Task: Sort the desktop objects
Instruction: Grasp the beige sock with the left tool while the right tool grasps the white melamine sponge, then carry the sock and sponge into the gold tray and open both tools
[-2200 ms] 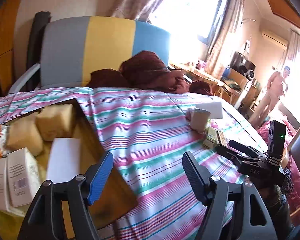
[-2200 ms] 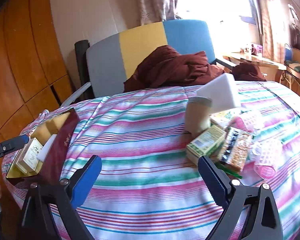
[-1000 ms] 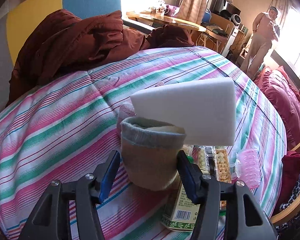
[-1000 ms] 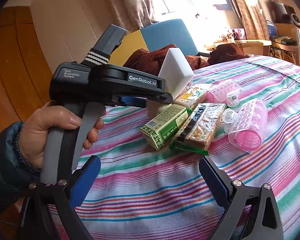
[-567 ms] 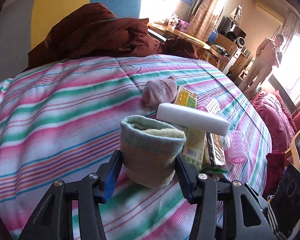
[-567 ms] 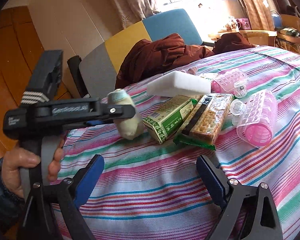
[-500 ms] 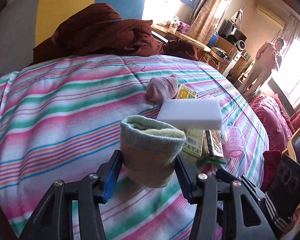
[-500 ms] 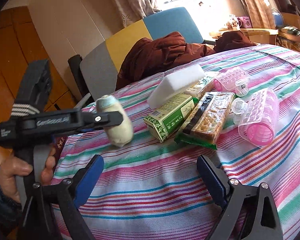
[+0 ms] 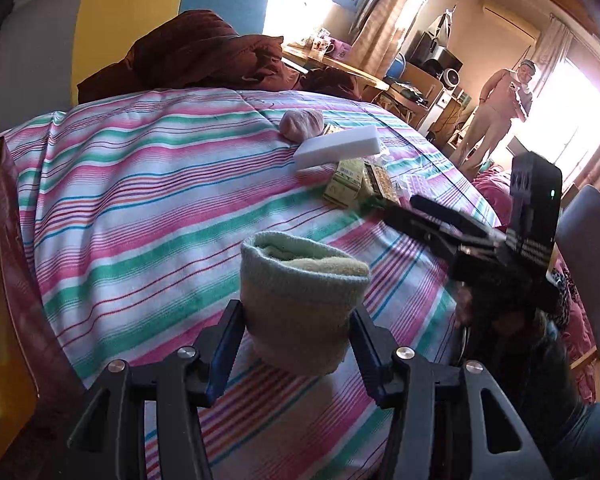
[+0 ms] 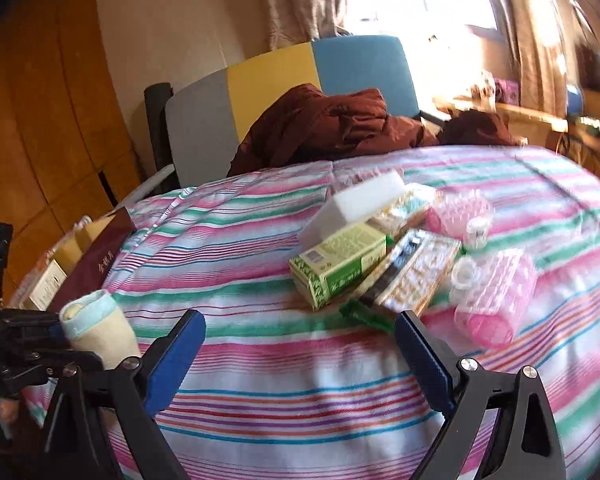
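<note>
1. The left gripper [image 9: 298, 346] clamps a rolled sock [image 9: 300, 300] (cuff up) above the striped tabletop [image 9: 140, 208], near the maroon box [image 10: 96, 264].
2. The right gripper [image 10: 300, 354] hovers level, jaws spread wide and empty, before a white sponge [image 10: 356, 204], green carton [image 10: 340, 266] and what look like pink rollers [image 10: 496, 300].

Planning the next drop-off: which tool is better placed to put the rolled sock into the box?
Left. The left tool is shut on the rolled beige sock near the dark red box; the right tool is open, empty.
</note>
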Demonstrator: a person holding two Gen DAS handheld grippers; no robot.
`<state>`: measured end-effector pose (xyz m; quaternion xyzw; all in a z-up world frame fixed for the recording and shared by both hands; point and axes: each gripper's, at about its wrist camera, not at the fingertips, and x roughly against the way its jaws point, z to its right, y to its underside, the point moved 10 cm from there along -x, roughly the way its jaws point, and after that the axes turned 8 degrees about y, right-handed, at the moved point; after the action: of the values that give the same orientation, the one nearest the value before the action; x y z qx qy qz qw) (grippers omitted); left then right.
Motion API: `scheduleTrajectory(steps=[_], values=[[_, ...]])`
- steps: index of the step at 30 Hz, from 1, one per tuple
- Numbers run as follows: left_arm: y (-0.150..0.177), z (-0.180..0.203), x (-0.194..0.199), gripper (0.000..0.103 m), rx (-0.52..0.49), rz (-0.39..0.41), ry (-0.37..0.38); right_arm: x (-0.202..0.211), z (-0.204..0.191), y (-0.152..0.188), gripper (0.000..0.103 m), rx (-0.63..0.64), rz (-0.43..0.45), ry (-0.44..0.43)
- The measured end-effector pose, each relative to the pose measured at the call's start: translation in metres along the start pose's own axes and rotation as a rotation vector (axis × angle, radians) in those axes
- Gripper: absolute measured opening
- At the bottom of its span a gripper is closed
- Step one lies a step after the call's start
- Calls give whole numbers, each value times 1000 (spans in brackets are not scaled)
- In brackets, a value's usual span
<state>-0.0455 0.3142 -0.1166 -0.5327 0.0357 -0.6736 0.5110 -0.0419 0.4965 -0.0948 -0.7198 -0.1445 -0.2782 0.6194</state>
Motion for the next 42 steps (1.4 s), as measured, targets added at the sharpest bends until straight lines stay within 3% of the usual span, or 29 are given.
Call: scheduleTrajectory(steps=[4,9,13,19,21,23,24,30,35,42], values=[[5,-4,5,54,13,21,23,-7,12,-35,98,151,-9,46],[3,-2,3,54,-10,27,22,-37,18,-66,100,309,-142,24],[4,-3,3,54,-6,29,31,-60,9,-71,101,423,-252,-21],[5,-6,3,54,23,28,55,-90,1,-58,100,548,-373,-15],[5,-5,2,54,23,26,56,-96,2,-54,96,558,-391,-1],[6,-5,0,54,23,24,59,-99,5,-51,81,557,-403,14],[6,-4,0,54,24,24,59,-99,7,-50,67,547,-404,22],[7,-4,0,54,31,31,58,-79,3,-44,66,492,-352,25],[7,0,4,54,24,50,45,-48,-12,-47,65,410,-256,42],[6,12,31,54,3,111,49,-14,-61,-47,65,270,-143,-40]])
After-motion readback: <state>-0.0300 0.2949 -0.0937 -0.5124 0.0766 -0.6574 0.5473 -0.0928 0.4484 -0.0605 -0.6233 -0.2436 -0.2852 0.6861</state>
